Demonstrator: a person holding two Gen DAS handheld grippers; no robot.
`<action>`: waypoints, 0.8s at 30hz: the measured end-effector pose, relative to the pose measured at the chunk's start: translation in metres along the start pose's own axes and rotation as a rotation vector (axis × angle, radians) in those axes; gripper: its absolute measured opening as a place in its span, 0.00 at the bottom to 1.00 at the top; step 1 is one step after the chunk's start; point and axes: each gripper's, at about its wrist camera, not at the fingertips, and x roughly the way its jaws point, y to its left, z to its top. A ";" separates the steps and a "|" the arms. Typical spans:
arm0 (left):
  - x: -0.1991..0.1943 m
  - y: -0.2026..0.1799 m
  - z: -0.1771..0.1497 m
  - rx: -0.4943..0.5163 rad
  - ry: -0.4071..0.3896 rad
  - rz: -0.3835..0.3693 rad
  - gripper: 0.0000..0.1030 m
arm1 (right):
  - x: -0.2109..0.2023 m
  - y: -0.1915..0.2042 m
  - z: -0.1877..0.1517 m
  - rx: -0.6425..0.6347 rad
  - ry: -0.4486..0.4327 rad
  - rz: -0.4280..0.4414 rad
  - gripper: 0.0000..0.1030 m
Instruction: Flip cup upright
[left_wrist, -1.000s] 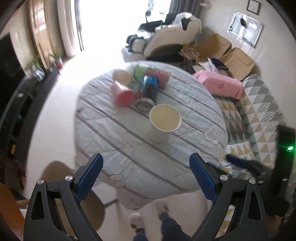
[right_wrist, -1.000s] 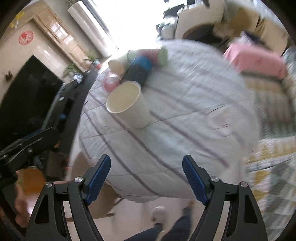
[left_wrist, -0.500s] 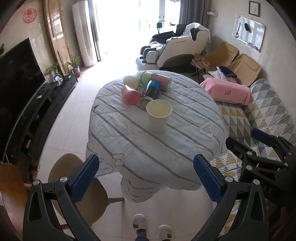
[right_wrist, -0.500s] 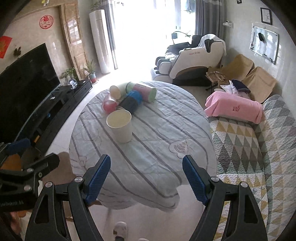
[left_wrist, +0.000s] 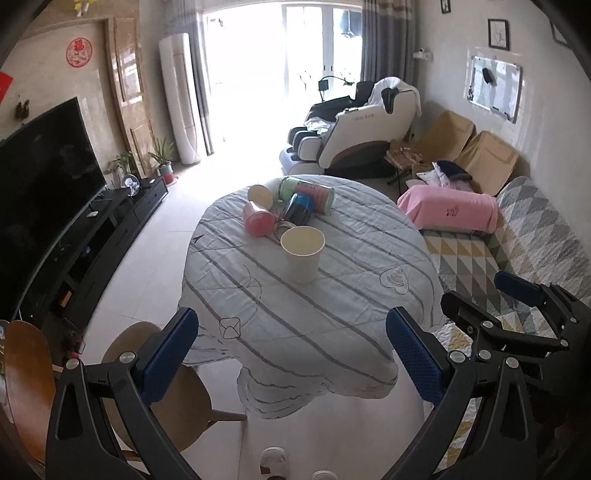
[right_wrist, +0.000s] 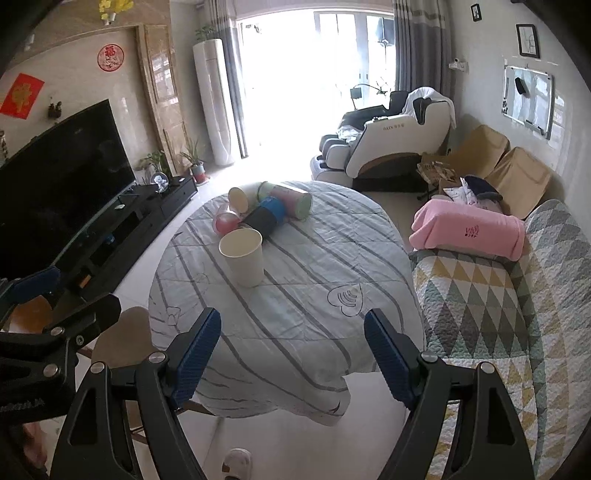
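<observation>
A cream paper cup (left_wrist: 302, 253) stands upright, mouth up, near the middle of the round table (left_wrist: 332, 332); it also shows in the right wrist view (right_wrist: 243, 258). My left gripper (left_wrist: 291, 354) is open and empty, held back from the table's near edge. My right gripper (right_wrist: 293, 349) is open and empty, also back from the near edge. The right gripper shows at the right of the left wrist view (left_wrist: 517, 310); the left gripper shows at the left of the right wrist view (right_wrist: 55, 317).
Several cups and cans lie on their sides at the table's far side: a pink one (left_wrist: 258, 219), a blue one (left_wrist: 299, 208), a green-pink can (left_wrist: 314, 190). A wooden chair (left_wrist: 162, 387) stands at the near left. A quilted sofa (right_wrist: 498, 295) is on the right.
Both grippers have pulled back and up from the table; the view now takes in the whole room. The cup stands where it stood. Both grippers stay open.
</observation>
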 end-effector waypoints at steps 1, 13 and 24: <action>-0.001 0.000 -0.001 -0.006 -0.004 -0.001 1.00 | -0.002 0.000 -0.001 -0.001 -0.007 0.003 0.79; -0.014 -0.004 -0.004 0.003 -0.053 0.014 1.00 | -0.012 0.002 -0.004 -0.016 -0.053 0.005 0.79; -0.016 -0.007 -0.005 0.013 -0.054 0.012 1.00 | -0.014 0.000 -0.005 -0.006 -0.051 0.004 0.79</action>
